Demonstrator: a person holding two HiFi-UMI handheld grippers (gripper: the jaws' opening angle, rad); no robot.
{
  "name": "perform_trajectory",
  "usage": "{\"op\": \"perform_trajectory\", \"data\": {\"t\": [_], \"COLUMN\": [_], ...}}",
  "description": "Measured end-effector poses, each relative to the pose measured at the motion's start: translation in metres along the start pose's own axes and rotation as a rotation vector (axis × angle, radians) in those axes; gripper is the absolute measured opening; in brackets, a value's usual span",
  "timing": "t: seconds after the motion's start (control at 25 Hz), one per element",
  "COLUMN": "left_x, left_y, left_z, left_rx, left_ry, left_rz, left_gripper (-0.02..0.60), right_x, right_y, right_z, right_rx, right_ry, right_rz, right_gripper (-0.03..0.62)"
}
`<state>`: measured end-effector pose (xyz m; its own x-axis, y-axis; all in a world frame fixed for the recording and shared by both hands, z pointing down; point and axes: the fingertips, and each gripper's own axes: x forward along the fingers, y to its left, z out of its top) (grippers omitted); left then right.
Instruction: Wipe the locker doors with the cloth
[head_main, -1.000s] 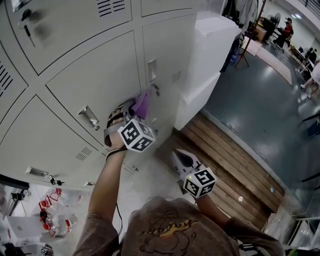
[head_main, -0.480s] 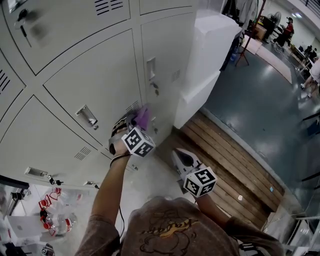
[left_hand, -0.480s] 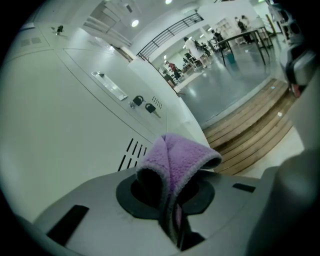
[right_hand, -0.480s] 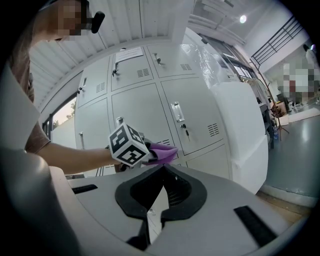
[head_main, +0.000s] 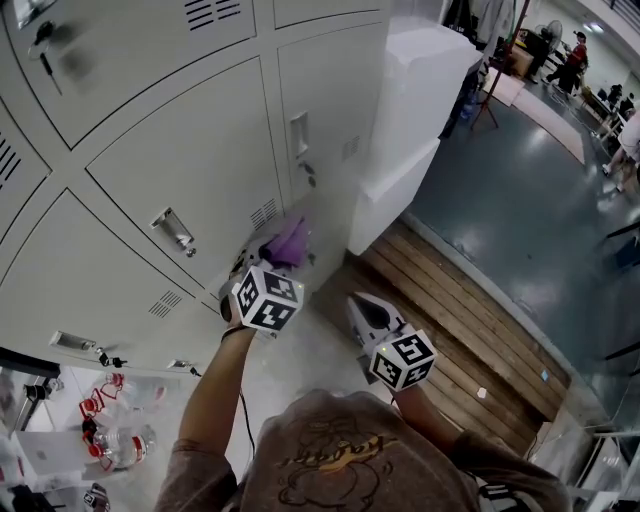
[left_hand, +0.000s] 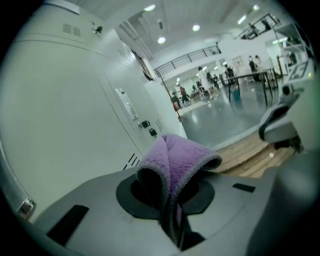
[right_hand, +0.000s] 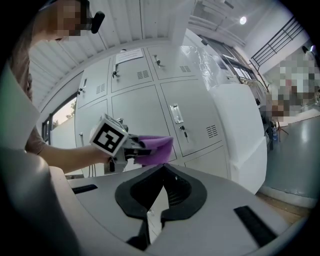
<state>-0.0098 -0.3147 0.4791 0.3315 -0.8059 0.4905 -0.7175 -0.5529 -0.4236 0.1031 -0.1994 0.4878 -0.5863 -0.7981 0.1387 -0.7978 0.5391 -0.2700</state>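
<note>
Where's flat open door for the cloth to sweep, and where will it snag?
Open: the flat panel above the recessed handle, and the right door above its latch. Crowded: around the cloth in the left gripper, where the vent slots and the lock sit close by.
</note>
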Motion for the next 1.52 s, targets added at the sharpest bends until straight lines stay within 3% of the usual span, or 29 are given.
{"op": "perform_trajectory", "data": {"t": [0.28, 0.52, 0.96, 1.28, 1.52], "left_x": [-0.074, -0.121, -0.131, -0.128, -0.133], "left_y": [0.011, 0.008, -0.026, -0.037, -0.042], "left_z": [0.041, 0.032, -0.044, -0.077, -0.080], "left_rx": [-0.229, -0.385, -0.592, -0.643, -0.651], "left_ry": [-0.251, -0.349, -0.338, -0.371, -0.370], "left_rz": [-0.058, -0.066, -0.011, -0.014, -0.015], "left_gripper": [0.044, 0.044, 0.044, 0.044, 0.044], "right_x": [-0.007, -0.009, -0.009, -0.007, -0.007], "right_y": [0.000, 0.006, 0.011, 0.020, 0.026], "right_z": [0.006, 0.018, 0.014, -0.004, -0.014], "right_rx": [-0.010, -0.026, -0.066, -0.081, -0.075], "right_ry": [-0.014, -0.029, -0.046, -0.040, -0.028], "right_rz": [-0.001, 0.011, -0.012, 0.016, 0.031], "right_gripper": [-0.002, -0.002, -0.002, -0.002, -0.002]}}
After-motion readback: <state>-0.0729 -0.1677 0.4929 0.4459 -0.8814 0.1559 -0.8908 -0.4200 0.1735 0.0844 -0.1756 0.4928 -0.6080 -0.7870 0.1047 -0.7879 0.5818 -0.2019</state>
